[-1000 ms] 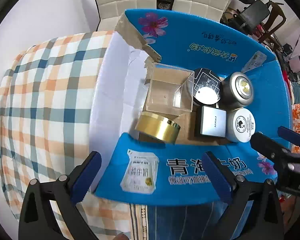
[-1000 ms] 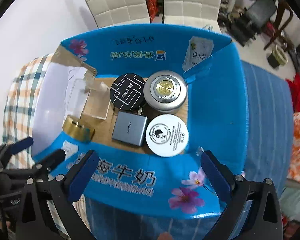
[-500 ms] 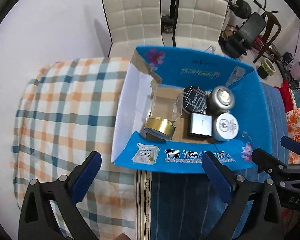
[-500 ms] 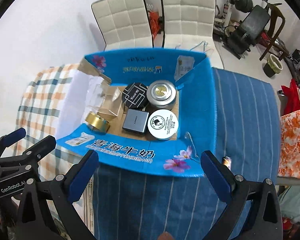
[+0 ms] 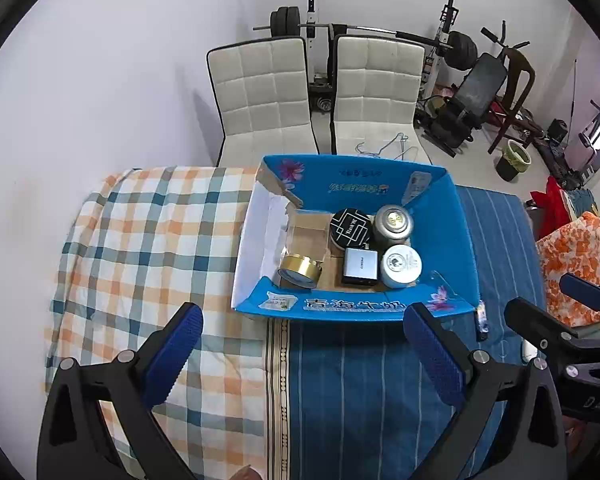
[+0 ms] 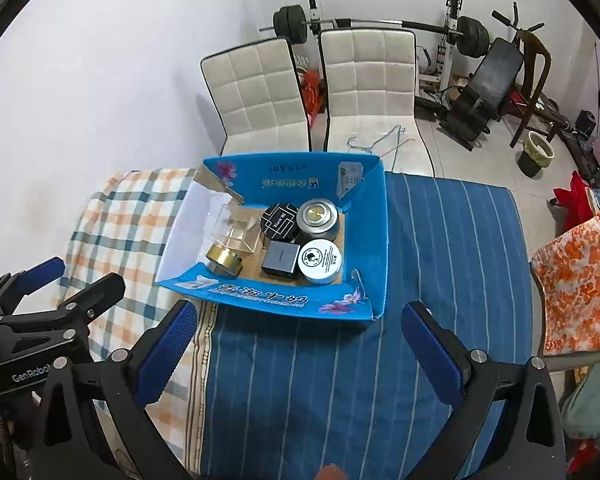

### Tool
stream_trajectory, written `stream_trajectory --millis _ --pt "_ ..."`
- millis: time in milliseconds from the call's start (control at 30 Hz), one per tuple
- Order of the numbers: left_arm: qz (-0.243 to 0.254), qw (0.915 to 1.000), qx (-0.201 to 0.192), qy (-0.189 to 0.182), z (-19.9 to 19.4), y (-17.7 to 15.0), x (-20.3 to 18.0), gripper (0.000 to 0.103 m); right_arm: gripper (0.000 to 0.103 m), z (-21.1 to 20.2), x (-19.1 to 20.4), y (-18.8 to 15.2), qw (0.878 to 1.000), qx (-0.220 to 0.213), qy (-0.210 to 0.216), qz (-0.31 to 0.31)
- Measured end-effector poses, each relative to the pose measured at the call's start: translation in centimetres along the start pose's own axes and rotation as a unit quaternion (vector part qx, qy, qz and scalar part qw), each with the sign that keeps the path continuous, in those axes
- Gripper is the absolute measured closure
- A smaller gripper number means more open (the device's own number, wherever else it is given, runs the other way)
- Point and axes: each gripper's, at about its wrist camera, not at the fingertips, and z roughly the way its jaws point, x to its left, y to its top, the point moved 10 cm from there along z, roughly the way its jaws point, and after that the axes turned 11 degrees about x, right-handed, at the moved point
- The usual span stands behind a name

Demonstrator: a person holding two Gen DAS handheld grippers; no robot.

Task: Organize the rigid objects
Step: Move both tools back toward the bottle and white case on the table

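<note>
Both tongs [image 5: 300,344] [image 6: 296,340] agape, well short of box [image 5: 460,236]

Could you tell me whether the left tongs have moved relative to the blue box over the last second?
Yes. The left tongs have pulled back and up from the blue box, which filled the left wrist view a second ago and now looks far smaller beyond the open fingertips.

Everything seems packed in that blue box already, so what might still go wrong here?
A few things, possibly. The gold tin leans tilted against the clear plastic box, so a nudge might roll it. The blue box sits on soft bedding with a torn left wall, so lifting it may let it sag or spill. A small dark object lies outside on the striped blanket and could be overlooked. Both the left gripper and right gripper are open and hold nothing.
</note>
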Motion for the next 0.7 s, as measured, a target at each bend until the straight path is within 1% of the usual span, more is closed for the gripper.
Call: stream_trajectory --millis 100,167,300,367,533,633,700 --pt "0.005 0.9999 -0.009 -0.002 -1.3 -0.3 -0.9 0.000 0.000 -1.6 -0.8 -0.7 1.000 -0.008 0.008 0.005" --pt "0.010 0.9998 -0.014 -0.005 -1.9 -0.4 -1.8 0.000 0.000 -2.3 -1.6 -1.0 1.000 -0.012 0.006 0.011" --pt "0.029 0.9994 -0.018 -0.007 -2.3 -0.5 -4.4 0.000 0.000 -3.1 -4.9 -1.9 0.999 -0.016 0.000 0.040" --pt "0.044 0.9988 -0.015 -0.011 -1.9 -0.5 -6.3 0.000 0.000 -3.1 -7.4 -2.4 0.998 -0.017 -0.007 0.063" --pt "0.077 0.9968 -0.003 -0.021 0.3 -0.6 -11.6 0.000 0.000 -2.1 -15.6 -4.4 0.990 -0.004 -0.039 0.135" --pt "0.100 0.9943 0.015 -0.032 2.4 -0.7 -15.5 0.000 0.000 -1.0 -20.8 -6.2 0.982 0.007 -0.056 0.180" --pt "0.120 0.9913 0.035 -0.040 4.2 -1.0 -18.4 0.000 0.000 0.0 -24.1 -7.6 0.976 0.018 -0.069 0.206"
